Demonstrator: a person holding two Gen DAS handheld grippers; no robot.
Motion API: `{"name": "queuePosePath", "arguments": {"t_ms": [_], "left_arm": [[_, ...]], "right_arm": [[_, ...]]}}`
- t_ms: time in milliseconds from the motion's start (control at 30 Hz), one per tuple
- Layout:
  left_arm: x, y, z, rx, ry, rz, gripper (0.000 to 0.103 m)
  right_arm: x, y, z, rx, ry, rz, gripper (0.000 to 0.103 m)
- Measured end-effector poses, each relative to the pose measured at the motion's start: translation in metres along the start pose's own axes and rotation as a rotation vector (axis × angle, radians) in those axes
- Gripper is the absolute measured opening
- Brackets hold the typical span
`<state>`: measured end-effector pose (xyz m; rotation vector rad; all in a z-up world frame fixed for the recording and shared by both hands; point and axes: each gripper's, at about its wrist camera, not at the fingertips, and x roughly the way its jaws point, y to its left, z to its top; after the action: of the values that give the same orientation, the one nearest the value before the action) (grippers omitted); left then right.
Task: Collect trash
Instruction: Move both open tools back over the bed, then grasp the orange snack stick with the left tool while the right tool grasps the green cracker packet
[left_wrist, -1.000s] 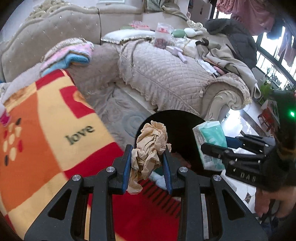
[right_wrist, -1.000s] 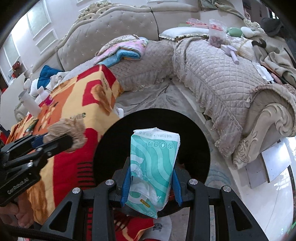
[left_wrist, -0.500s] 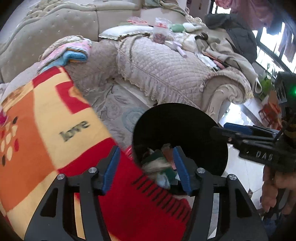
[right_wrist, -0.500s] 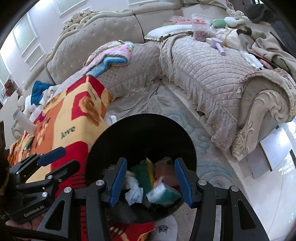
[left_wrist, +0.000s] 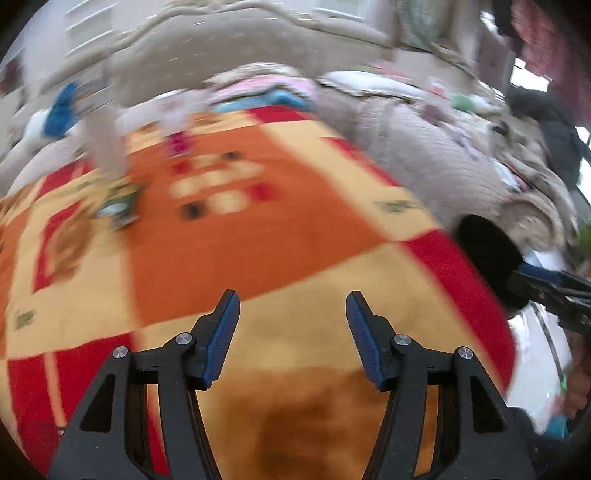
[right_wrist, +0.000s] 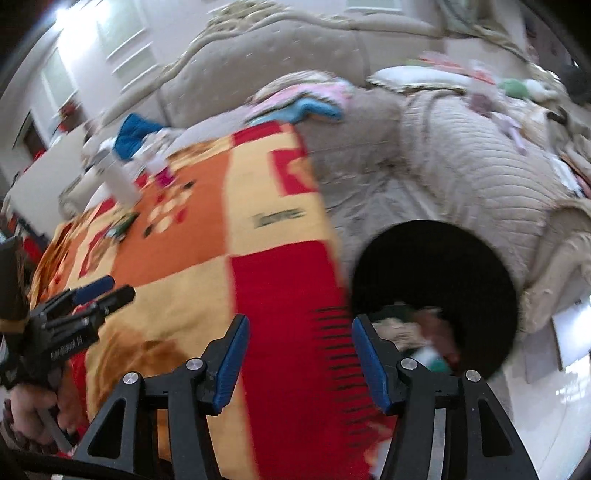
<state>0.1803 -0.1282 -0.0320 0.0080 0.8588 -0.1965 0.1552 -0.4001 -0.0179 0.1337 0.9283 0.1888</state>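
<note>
My left gripper (left_wrist: 291, 299) is open and empty above the red, orange and yellow blanket (left_wrist: 240, 240). My right gripper (right_wrist: 300, 321) is also empty, and its jaws are opening, over the blanket's red edge (right_wrist: 280, 295). Just right of it stands the round black bin (right_wrist: 436, 258) holding crumpled trash (right_wrist: 424, 332), including a teal pack. In the left wrist view the bin (left_wrist: 484, 251) sits at the far right, with the right gripper (left_wrist: 521, 275) beside it. A small greenish wrapper (left_wrist: 118, 206) lies on the blanket's far left, blurred. The right wrist view shows the left gripper (right_wrist: 118, 288) at lower left.
A beige quilted sofa (right_wrist: 461, 158) curves behind the blanket and bin, strewn with folded pink and blue cloth (right_wrist: 306, 103) and clutter. A white bottle (right_wrist: 118, 181) and a small pink item (left_wrist: 179, 142) stand on the blanket's far side. Pale tiled floor (right_wrist: 554, 387) lies right of the bin.
Both grippers let go of their loads, a tan crumpled wad and a teal tissue pack, into the bin. Both jaws opened and swung left over the blanket.
</note>
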Motion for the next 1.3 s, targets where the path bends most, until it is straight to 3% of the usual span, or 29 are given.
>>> {"name": "queuePosePath", "arguments": {"t_ms": [233,333,467,533,600,733,933,1033,1067,1100,1300], "left_arm": [[0.0,0.134,-0.014,-0.235,-0.027,0.216,0.059],[0.003,0.168,-0.023,-0.323,-0.02,0.279,0.059],[0.01,0.186,-0.038,-0.359,-0.001,0.371,0.059],[0.016,0.187,-0.042,-0.367,0.019,0.369,0.062],[0.014,0.19,-0.042,-0.378,0.011,0.356,0.072],[0.018,0.189,-0.041,-0.372,0.034,0.378,0.077],[0.018,0.19,-0.042,-0.379,0.03,0.356,0.08],[0.018,0.189,-0.042,-0.377,0.031,0.358,0.08],[0.018,0.189,-0.042,-0.378,0.031,0.356,0.08],[0.017,0.189,-0.042,-0.379,0.03,0.354,0.08],[0.018,0.189,-0.04,-0.376,0.034,0.355,0.081]], "right_arm": [[0.046,0.086,0.013,-0.094,0.047,0.098,0.055],[0.069,0.128,0.034,-0.134,0.059,0.15,0.056],[0.106,0.182,0.067,-0.164,0.083,0.211,0.057],[0.131,0.213,0.085,-0.172,0.105,0.261,0.058],[0.156,0.239,0.102,-0.151,0.132,0.321,0.059],[0.201,0.278,0.132,-0.104,0.183,0.374,0.059],[0.247,0.308,0.148,-0.061,0.262,0.324,0.06],[0.255,0.321,0.147,-0.124,0.29,0.302,0.056],[0.253,0.323,0.145,-0.153,0.285,0.272,0.043],[0.252,0.321,0.144,-0.16,0.28,0.267,0.041],[0.209,0.274,0.144,-0.117,0.195,0.298,0.041]]}}
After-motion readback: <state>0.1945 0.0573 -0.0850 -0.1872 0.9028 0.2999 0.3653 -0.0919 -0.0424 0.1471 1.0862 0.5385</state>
